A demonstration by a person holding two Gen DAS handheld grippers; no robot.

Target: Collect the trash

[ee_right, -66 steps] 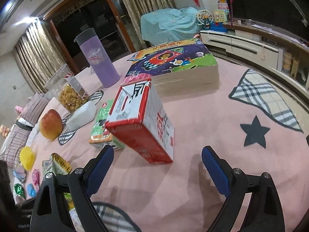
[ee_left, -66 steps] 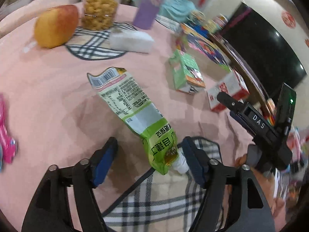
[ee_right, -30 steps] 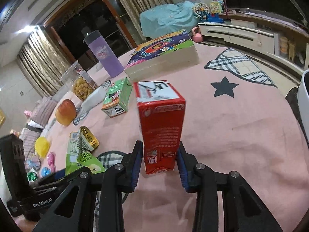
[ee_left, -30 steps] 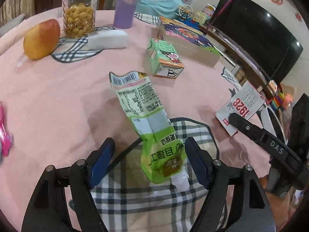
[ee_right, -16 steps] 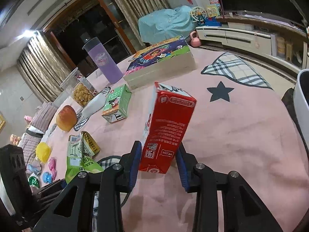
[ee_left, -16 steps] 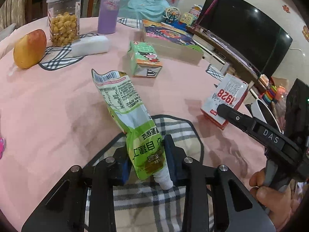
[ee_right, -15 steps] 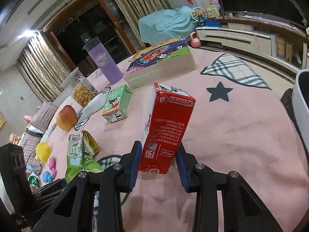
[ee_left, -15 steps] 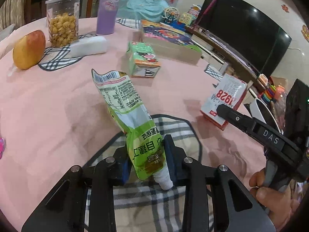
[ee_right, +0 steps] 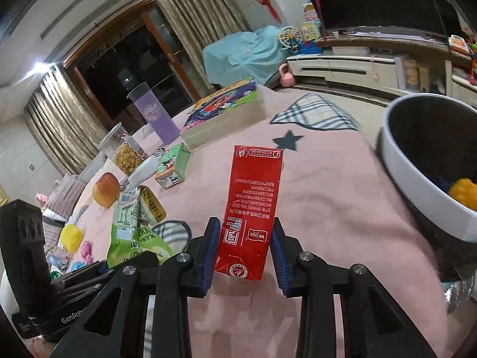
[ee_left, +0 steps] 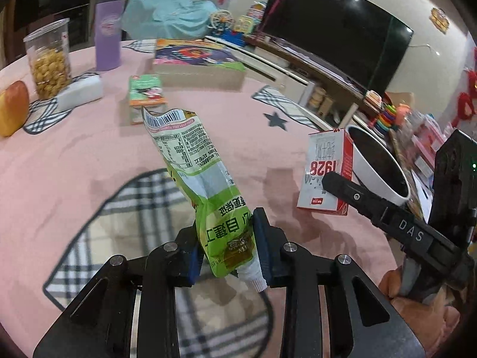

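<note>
A green snack pouch (ee_left: 196, 173) with a white spout stands up between the blue pads of my left gripper (ee_left: 228, 247), which is shut on its lower end, above the pink tablecloth (ee_left: 59, 149). My right gripper (ee_right: 243, 253) is shut on the base of a red milk carton (ee_right: 253, 203), held clear of the table. In the left wrist view this carton (ee_left: 326, 173) hangs just left of a white bin (ee_left: 366, 176). In the right wrist view the bin (ee_right: 417, 185) sits at the right with something yellow inside. The pouch (ee_right: 125, 223) also shows at lower left.
A green drink carton (ee_left: 146, 92) lies on the cloth further back. Behind it are a flat colourful box (ee_left: 196, 59), a purple cup (ee_left: 108, 41), a snack jar (ee_left: 50, 62), a white packet (ee_left: 80, 92) and an apple (ee_left: 13, 112). Small sweets (ee_right: 71, 235) lie at the left edge.
The left jaws closed on the pouch and raised it. Both grippers carried their items to the right, bringing the white bin into view; the carton left the table.
</note>
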